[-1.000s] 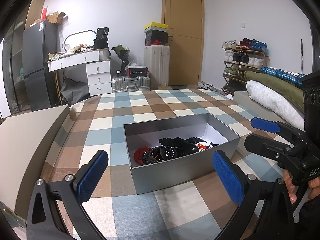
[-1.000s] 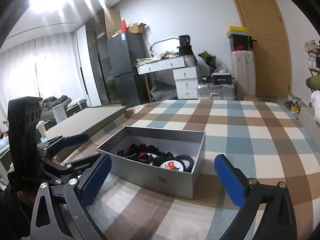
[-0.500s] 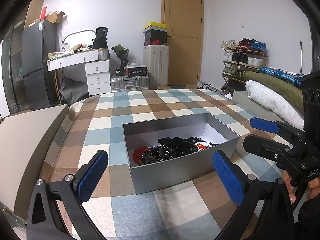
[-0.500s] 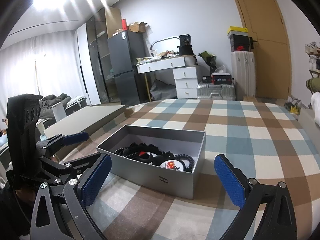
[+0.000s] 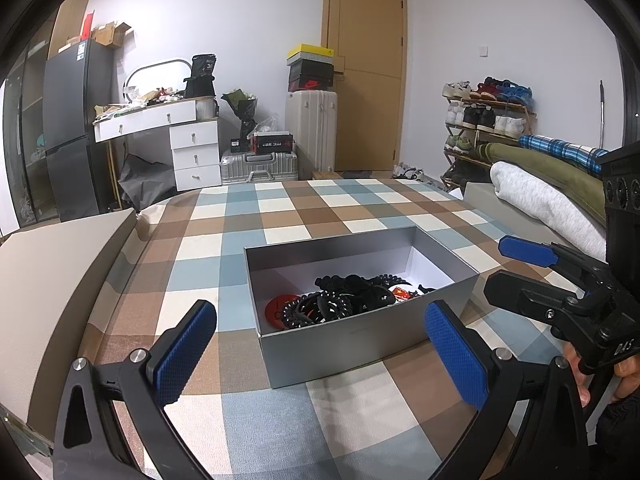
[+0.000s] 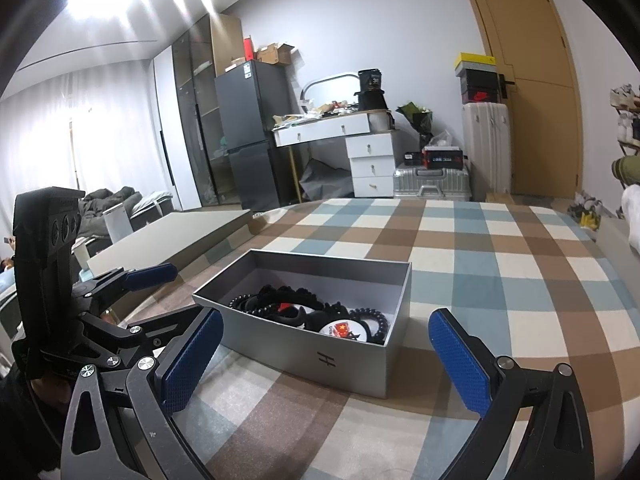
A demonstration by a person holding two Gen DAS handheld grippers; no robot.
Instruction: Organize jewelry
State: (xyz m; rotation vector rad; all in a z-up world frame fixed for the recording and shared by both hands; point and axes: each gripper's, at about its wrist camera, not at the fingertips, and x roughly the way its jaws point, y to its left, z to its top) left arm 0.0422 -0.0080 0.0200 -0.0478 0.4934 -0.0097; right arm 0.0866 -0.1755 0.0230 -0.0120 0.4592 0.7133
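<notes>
The left claw (image 5: 320, 354) is held released, its blue pads spread wide, on the near side of the grey box (image 5: 360, 338), probably so the contents stay in view. The box is set on the checked bed cover (image 5: 256, 432), open at the top. A tangle of black bracelets and hair ties (image 5: 340, 300) is piled toward its near wall, with a red disc (image 5: 276, 308) at the left. The right claw (image 6: 324, 358) is likewise released and empty, held low near the box, seemingly ready to reach in.

Left gripper (image 5: 320, 354) fingers spread before grey box (image 5: 360, 340) holding bracelets (image 5: 340, 302).
</notes>
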